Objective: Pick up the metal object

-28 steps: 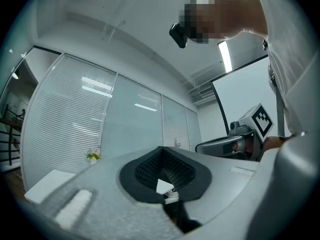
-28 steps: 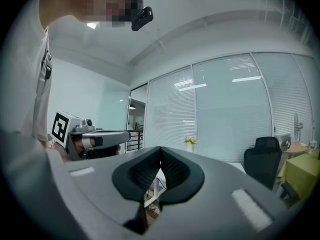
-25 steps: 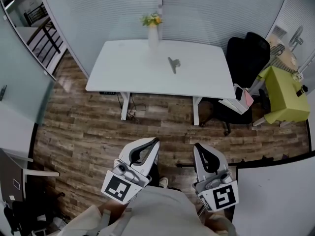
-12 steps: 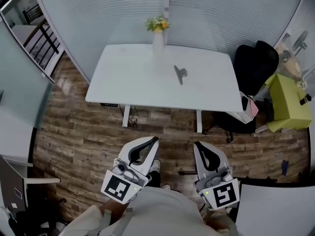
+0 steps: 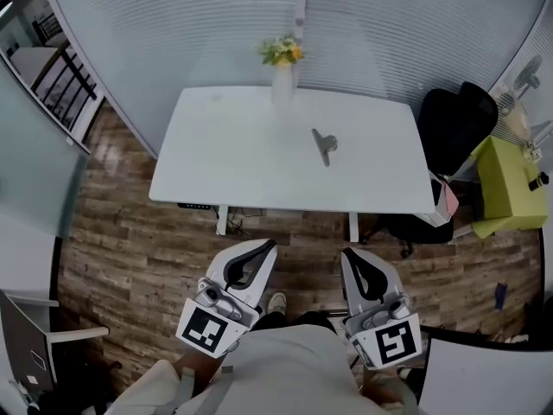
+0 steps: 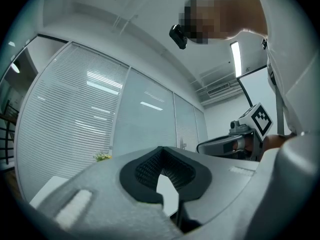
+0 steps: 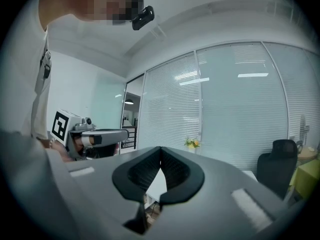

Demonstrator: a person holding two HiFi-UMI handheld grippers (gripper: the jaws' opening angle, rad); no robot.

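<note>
Floor [image 5: 138, 249] lies open between table [image 5: 225, 180] edge and clenched, empty left tool [image 5: 261, 251] and right tool [image 5: 348, 259]; metal object [image 5: 325, 145] sits mid-table.

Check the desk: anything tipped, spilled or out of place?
Nothing stands out. The vase stands upright at the back edge of the desk, with the flowers in it and no spill around it. The metal object lies flat right of centre, apart from the vase.

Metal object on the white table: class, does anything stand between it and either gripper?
Nothing visible does. Only wood floor and bare table lie between the left gripper, the right gripper and the metal object; the vase stands beyond it.
</note>
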